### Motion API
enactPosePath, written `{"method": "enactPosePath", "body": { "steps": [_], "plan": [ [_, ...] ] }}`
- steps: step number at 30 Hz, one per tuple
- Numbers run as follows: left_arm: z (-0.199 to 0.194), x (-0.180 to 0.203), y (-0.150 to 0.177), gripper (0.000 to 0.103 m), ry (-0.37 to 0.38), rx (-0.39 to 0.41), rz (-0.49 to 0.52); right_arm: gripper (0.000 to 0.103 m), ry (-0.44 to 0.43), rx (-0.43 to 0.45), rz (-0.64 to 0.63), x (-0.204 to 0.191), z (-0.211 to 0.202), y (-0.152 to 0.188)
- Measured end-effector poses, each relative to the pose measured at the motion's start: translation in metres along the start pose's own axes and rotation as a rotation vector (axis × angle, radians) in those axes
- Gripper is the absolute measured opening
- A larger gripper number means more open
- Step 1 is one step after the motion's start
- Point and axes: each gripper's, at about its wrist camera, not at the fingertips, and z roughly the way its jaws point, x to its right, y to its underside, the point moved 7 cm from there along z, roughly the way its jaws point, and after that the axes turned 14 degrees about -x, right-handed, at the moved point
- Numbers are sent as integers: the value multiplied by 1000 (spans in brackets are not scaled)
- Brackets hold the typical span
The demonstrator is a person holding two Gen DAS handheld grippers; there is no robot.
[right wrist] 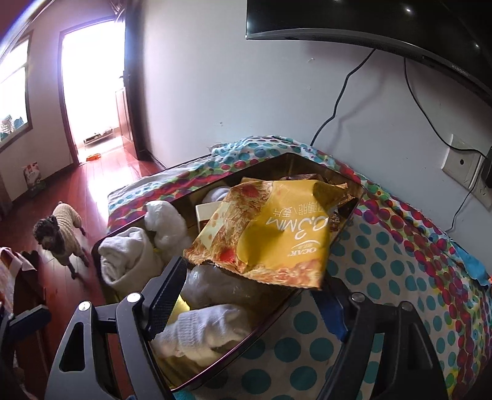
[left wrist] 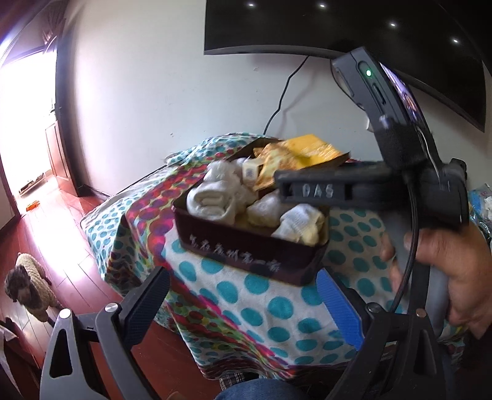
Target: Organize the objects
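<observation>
A dark tin box (left wrist: 246,249) (right wrist: 270,320) sits on a table under a polka-dot cloth (left wrist: 276,307) (right wrist: 384,261). It holds rolled white socks (left wrist: 215,200) (right wrist: 203,326), a small white tile (left wrist: 249,173) and a yellow snack bag (left wrist: 307,150) (right wrist: 276,234). My left gripper (left wrist: 246,304) is open and empty, in front of the box. My right gripper (right wrist: 249,295) is open above the box's near end; the snack bag lies between and beyond its fingers, loose on the box. The right gripper's body (left wrist: 399,184) and hand show in the left wrist view.
A wall-mounted TV (right wrist: 369,24) with hanging cables (right wrist: 335,104) is above the table. A wall socket (right wrist: 461,166) is at right. A small dog in a sweater (right wrist: 61,234) (left wrist: 27,286) stands on the red wood floor at left. A doorway (right wrist: 92,92) lies beyond.
</observation>
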Motion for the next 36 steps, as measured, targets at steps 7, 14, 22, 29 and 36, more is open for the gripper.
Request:
{"method": "enactPosePath", "body": {
  "steps": [7, 14, 22, 29, 36],
  "plan": [
    [0, 6, -37, 98, 21, -53, 31, 78, -126, -21, 78, 15, -13, -3],
    [18, 14, -82, 98, 53, -137, 120, 85, -161, -31, 141, 41, -26, -3],
    [33, 23, -116, 98, -24, -184, 263, 103, 95, 87, 263, 92, -64, 8],
    [39, 32, -122, 98, -10, -213, 253, 103, 387, 26, 421, 137, -64, 18],
    [43, 45, -117, 98, -39, -230, 268, 103, 458, -55, 451, 119, -70, -13]
  ]
}}
